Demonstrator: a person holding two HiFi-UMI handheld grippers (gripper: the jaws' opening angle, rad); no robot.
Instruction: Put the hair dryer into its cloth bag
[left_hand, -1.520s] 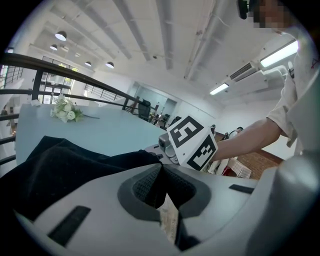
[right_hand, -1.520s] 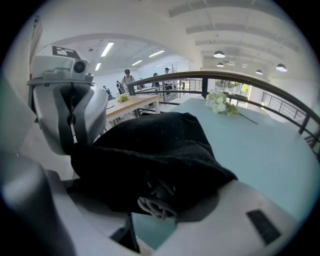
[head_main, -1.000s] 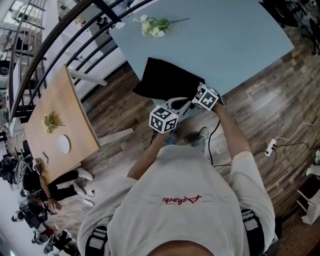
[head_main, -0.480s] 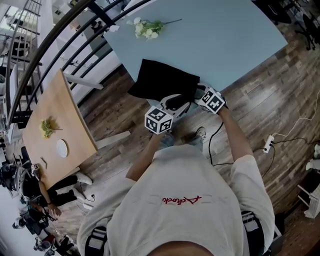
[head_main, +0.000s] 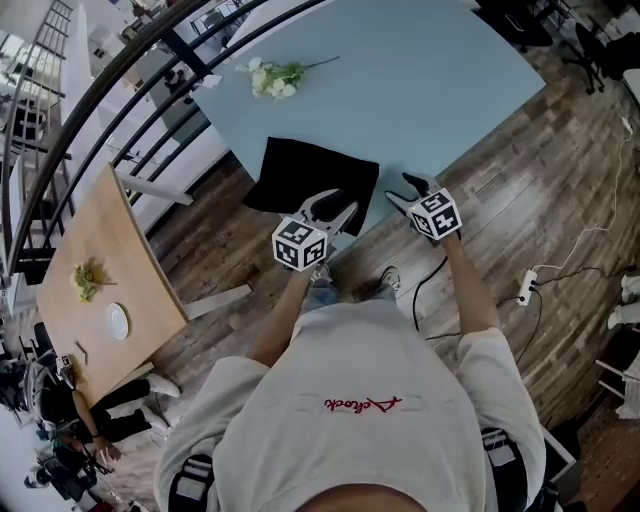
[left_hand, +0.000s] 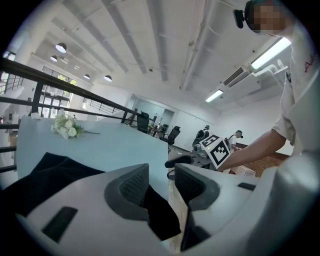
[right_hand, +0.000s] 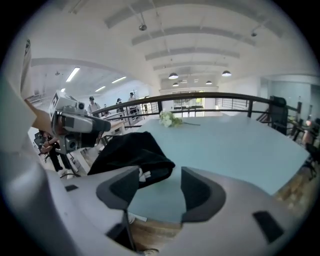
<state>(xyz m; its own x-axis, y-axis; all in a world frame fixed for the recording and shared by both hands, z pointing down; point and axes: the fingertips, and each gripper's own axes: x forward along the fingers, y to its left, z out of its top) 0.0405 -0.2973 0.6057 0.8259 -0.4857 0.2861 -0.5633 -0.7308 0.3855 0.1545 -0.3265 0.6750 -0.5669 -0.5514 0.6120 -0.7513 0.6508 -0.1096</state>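
Big open hall with a white ribbed ceiling (right_hand: 200, 45) and round lamps (right_hand: 173, 76). The wood-plank floor (head_main: 530, 180) has dark, streaky boards. On it stands a large pale blue table (head_main: 440, 90) with a smooth matte top, its far end cut off by the frame. A black metal railing (right_hand: 210, 96) curves behind it. Off to the person's left is a smaller light-wood side table (head_main: 110, 250) carrying a white plate (head_main: 118, 320) and some greenery (head_main: 88, 280). The person, in a pale grey shirt (head_main: 350, 400), stands at the blue table's near corner.

The black cloth bag (head_main: 305, 178) is soft and matte. It lies on the blue table by that near edge, slightly crumpled. In the right gripper view it humps up and shows a small white tag (right_hand: 143, 175) at its near end. The hair dryer is not visible, and I can't tell whether it sits inside the bag.

The left gripper (head_main: 338, 203) has a white plastic shell and dark ribbed pads (left_hand: 134, 184). Its jaws are opening over the bag's near edge. Black cloth shows low in the gap, but the pads are not pressing it. The right gripper (head_main: 402, 190) has its jaws wide apart with only bare table top between them. It is just beside the bag, not touching.

A white flower sprig (head_main: 270, 78) lies at the table's far side, well apart from the bag. A white power strip (head_main: 524, 288) lies on the floor. Distant people (left_hand: 204, 134) and office chairs (left_hand: 173, 135) are too small to detail.
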